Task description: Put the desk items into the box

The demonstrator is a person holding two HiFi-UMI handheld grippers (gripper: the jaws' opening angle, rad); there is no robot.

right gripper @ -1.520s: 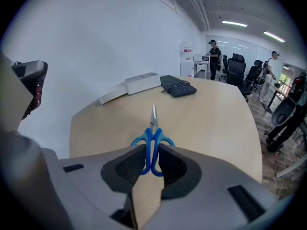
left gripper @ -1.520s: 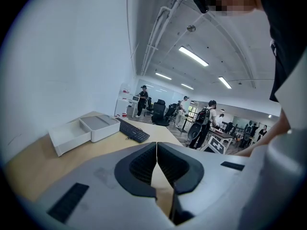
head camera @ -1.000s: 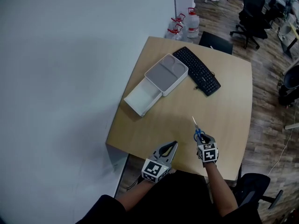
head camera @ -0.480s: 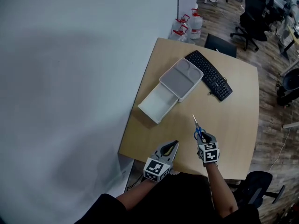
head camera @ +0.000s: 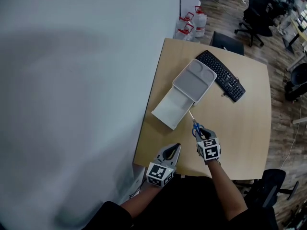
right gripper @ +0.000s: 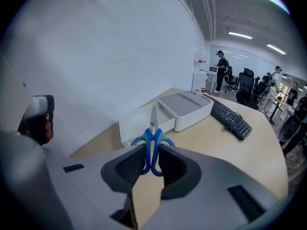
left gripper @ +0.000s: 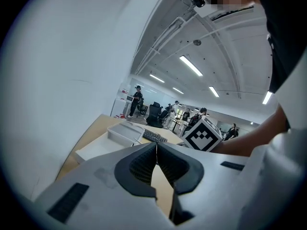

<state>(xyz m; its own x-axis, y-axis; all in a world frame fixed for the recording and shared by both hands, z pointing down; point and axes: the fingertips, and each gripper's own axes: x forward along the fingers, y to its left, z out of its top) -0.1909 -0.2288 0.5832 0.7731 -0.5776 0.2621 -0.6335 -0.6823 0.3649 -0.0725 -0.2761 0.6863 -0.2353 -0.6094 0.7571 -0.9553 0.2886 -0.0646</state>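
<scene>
Scissors [right gripper: 152, 147] were the item on its way to the box [head camera: 194, 79]. On the near-left side of the box, my left gripper [head camera: 175, 148] hung over the near edge of the desk [head camera: 240, 128], its jaws pressed together on nothing. The box's open drawer [head camera: 168, 110] stuck out toward me. A second before, the scissor tip had been well short of the box; now it reached just beside the drawer's near corner. My right gripper [head camera: 200, 134], on my side of the box, pinched the blue handles with the blades pointing ahead. To the right of the box lay a keyboard [head camera: 224, 76]. I judged the drop was close, though the blades first had to get over the drawer wall.
</scene>
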